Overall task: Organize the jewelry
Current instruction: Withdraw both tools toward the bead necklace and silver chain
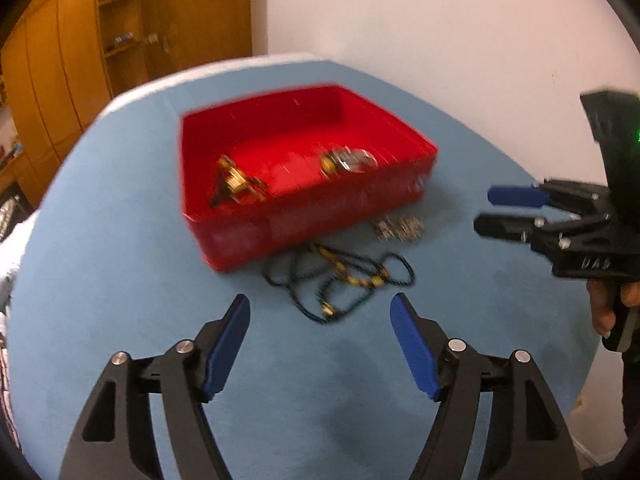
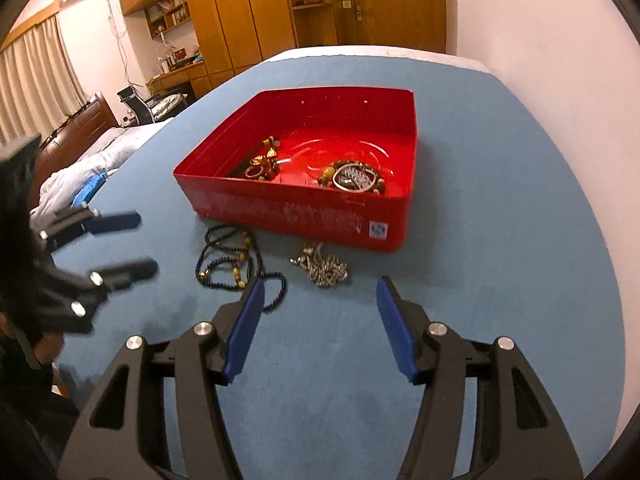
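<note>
- Red box (image 2: 304,216), open-topped, centre of both views, set on a blue table cover (image 2: 500,280).
- Inside the box, left part: dark and gold trinket cluster (image 2: 262,164); blurred in the left wrist view, sharper in the right wrist view, with a ring shape visible there.
- Inside the box, right part: beaded bracelet with a silver piece (image 2: 354,178); beads readable only in the right wrist view.
- Black beaded necklace (image 1: 340,280), tangled, with gold beads, on the cover just in front of the box, lower centre of the left wrist view; touching nothing else.
- Silver chain (image 2: 324,268), heaped on the cover beside the necklace, near the box's front wall; only a smeared patch in the left wrist view.
- Left gripper (image 1: 320,348), bottom of its own view, blue pads spread wide, nothing between them; necklace lying just beyond the tips.
- Right gripper (image 2: 320,328), bottom of its own view, pads apart, empty; left tip overlapping the necklace's edge in the picture, contact not determinable.
- Right wrist view only: wooden cabinets (image 2: 248,12), curtain (image 2: 36,80), bed with pale bedding (image 2: 92,160) at upper left.
- Left wrist view only: fingers of a hand (image 1: 608,304) on the right gripper's handle, right edge.
</note>
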